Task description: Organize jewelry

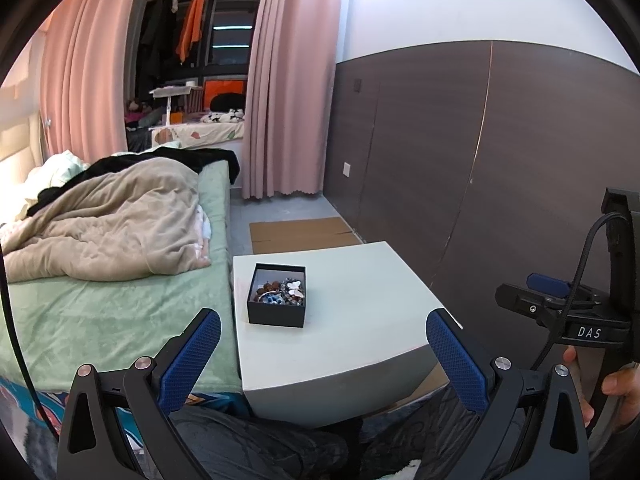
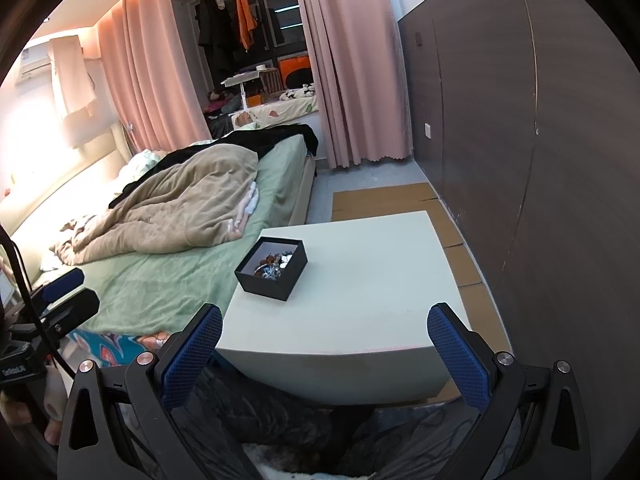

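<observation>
A small black box (image 1: 277,300) (image 2: 272,267) stands open on the left part of a low white table (image 1: 360,312) (image 2: 360,300). Inside it lies a tangle of jewelry (image 1: 280,292) (image 2: 274,264): beads, shiny pieces and something white. My left gripper (image 1: 324,326) is open, held back from the table's near edge with nothing between its blue pads. My right gripper (image 2: 325,322) is open too, empty, hovering above the table's front edge. In the left wrist view the right gripper (image 1: 560,304) appears at the far right, held by a hand (image 1: 612,388).
A bed (image 1: 100,292) with green sheet and beige duvet (image 2: 180,208) runs along the table's left side. A dark wood wall (image 1: 480,160) is on the right. Flattened cardboard (image 2: 384,196) lies on the floor behind the table. Pink curtains (image 1: 288,80) hang at the back.
</observation>
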`<state>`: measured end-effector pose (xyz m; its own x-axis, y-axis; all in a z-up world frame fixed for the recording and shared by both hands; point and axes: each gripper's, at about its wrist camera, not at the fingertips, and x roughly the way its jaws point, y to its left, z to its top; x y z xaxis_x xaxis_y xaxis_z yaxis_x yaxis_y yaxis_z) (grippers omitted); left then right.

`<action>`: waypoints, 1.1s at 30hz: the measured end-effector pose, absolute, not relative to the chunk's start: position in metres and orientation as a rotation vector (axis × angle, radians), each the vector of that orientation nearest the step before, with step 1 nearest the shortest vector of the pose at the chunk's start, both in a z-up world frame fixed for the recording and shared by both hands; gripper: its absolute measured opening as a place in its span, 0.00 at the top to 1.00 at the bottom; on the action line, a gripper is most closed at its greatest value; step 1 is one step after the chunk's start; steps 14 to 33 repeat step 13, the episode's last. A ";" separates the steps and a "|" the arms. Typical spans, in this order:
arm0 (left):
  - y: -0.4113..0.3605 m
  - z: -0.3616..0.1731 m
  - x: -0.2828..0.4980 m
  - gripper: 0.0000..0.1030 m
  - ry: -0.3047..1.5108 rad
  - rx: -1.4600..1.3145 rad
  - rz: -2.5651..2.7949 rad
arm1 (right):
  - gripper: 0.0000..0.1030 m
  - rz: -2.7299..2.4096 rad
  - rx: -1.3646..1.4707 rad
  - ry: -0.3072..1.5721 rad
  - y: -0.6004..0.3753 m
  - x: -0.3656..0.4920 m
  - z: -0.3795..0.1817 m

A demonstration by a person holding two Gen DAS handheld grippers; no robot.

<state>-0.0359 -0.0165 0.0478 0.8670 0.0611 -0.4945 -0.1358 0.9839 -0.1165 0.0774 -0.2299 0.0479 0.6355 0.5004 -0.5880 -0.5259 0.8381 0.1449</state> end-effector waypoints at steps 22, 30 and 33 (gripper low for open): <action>-0.020 0.050 -0.043 0.01 0.494 -0.128 0.091 | 0.00 0.586 -0.038 0.659 -0.231 0.077 0.047; -0.020 0.050 -0.043 0.01 0.494 -0.128 0.091 | 0.00 0.586 -0.038 0.659 -0.231 0.077 0.047; -0.020 0.050 -0.043 0.01 0.494 -0.128 0.091 | 0.00 0.586 -0.038 0.659 -0.231 0.077 0.047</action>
